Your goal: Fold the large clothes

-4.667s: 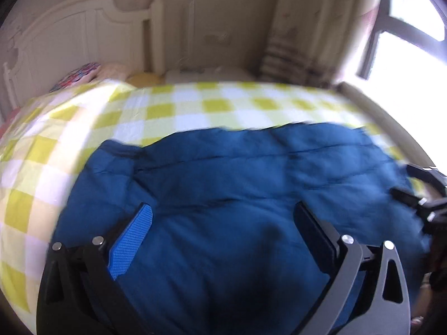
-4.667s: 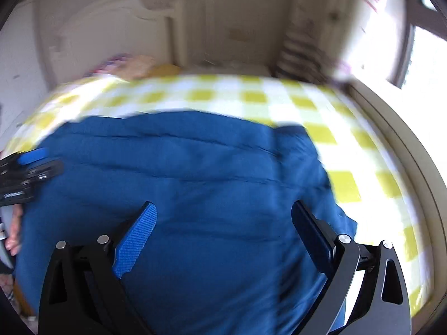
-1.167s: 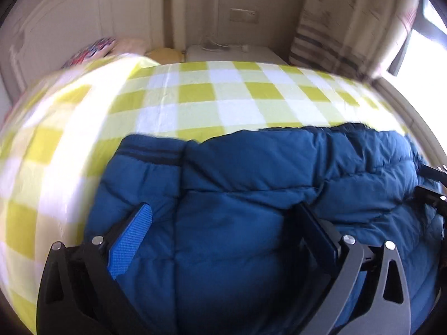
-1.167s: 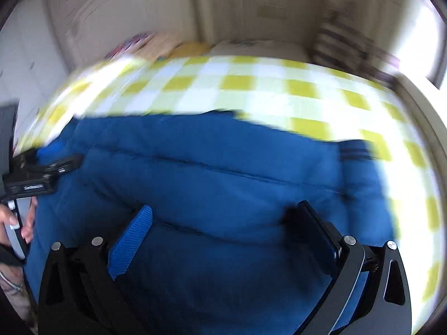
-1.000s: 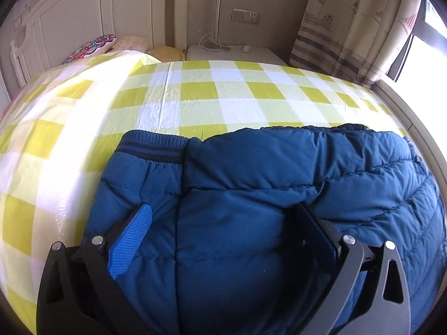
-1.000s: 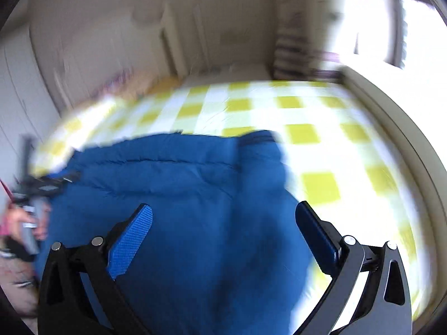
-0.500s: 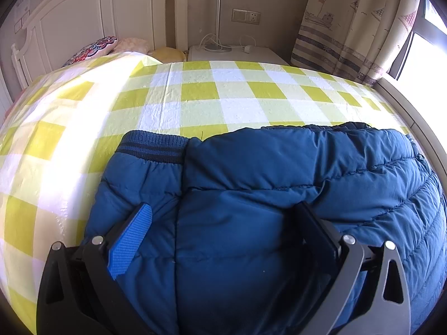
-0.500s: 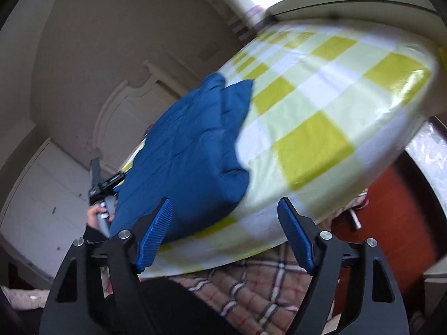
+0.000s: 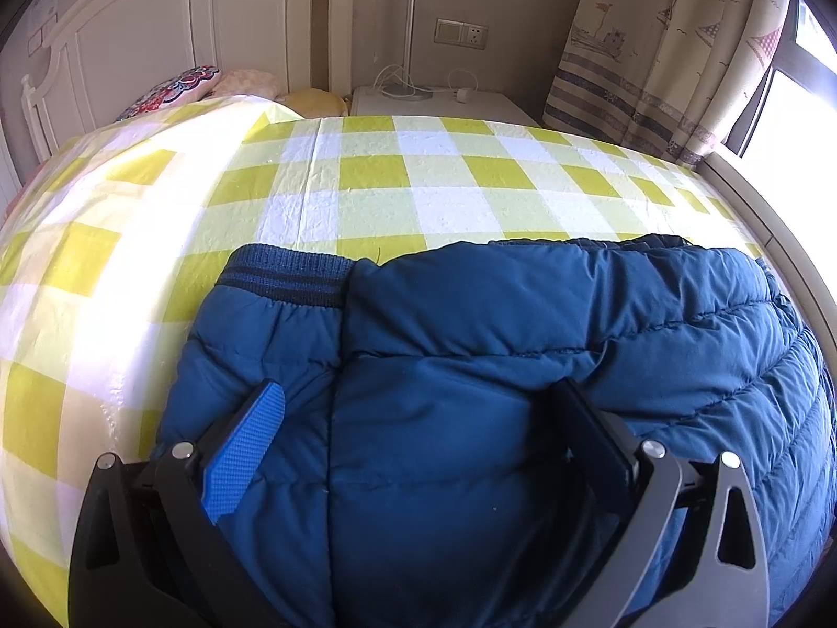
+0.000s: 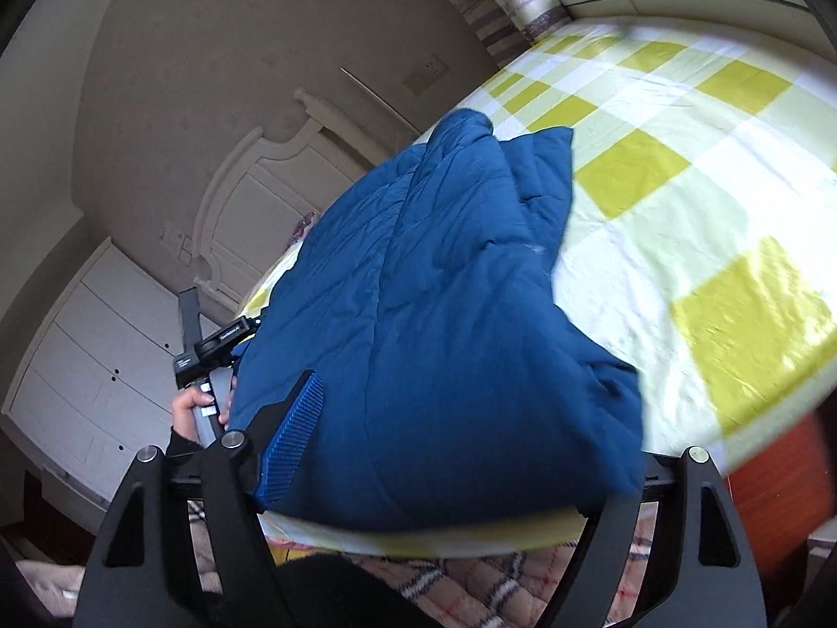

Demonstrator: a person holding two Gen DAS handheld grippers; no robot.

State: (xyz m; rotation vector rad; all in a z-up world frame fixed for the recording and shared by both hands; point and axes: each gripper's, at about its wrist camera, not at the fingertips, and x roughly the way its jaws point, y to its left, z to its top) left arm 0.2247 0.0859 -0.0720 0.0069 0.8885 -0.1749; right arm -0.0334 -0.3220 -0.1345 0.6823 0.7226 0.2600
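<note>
We see a puffy, quilted blue down jacket (image 9: 523,366) lying folded on the yellow-and-white checked sheet (image 9: 418,188), its ribbed striped cuff (image 9: 287,272) toward the white headboard (image 9: 172,47). Our left gripper (image 9: 418,418) stands wide, textured blue pad and black finger sunk into the padding. Our right gripper (image 10: 460,445) is opening at the bed's edge, the jacket's rounded corner between its fingers; whether they press it we cannot tell.
</note>
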